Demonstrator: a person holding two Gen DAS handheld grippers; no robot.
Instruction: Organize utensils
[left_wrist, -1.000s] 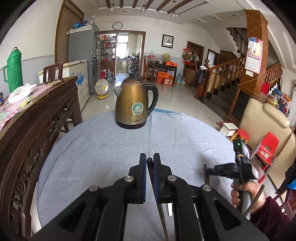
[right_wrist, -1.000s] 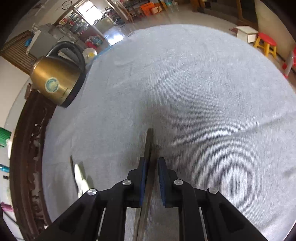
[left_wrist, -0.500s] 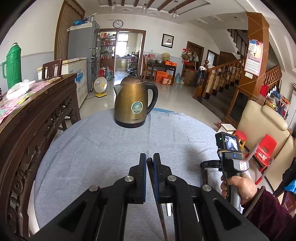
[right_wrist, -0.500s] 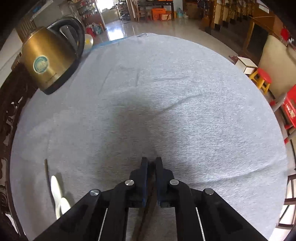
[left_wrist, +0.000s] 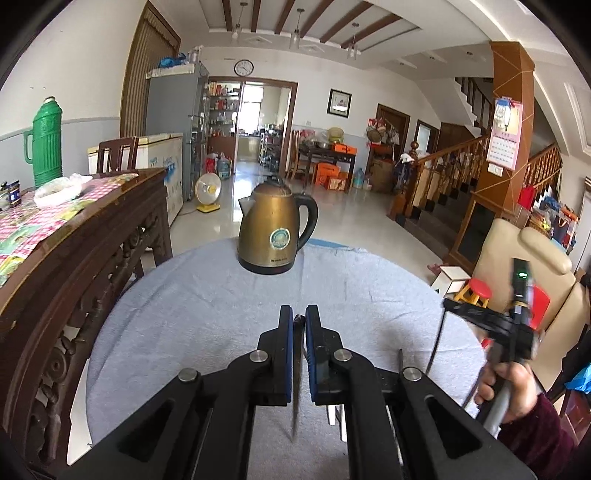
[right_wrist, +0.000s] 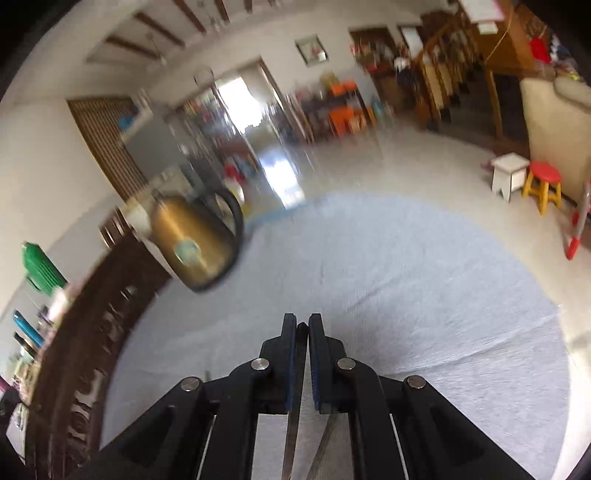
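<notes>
My left gripper (left_wrist: 300, 319) is shut on a thin metal utensil (left_wrist: 295, 406) whose blade hangs down between the pads, above the grey-clothed round table (left_wrist: 369, 295). My right gripper (right_wrist: 302, 319) is shut on another thin utensil (right_wrist: 293, 435); its dark tip shows between the pads. This view is blurred. From the left wrist, a hand holds the right gripper (left_wrist: 448, 305) at the right, off the cloth, with a slim utensil (left_wrist: 435, 343) dangling from it. More utensils (left_wrist: 400, 360) lie on the cloth, mostly hidden behind my left fingers.
A brass kettle (left_wrist: 275, 236) stands at the table's far edge, also the brass kettle (right_wrist: 195, 243) in the right view. A carved wooden sideboard (left_wrist: 74, 266) runs along the left with a green flask (left_wrist: 46, 144). Small stools (right_wrist: 532, 181) and an armchair (left_wrist: 517, 266) stand to the right.
My right gripper closed on its utensil, lifted it off the cloth and tipped up from looking down at the table. The left gripper rose a little, still holding its utensil.
</notes>
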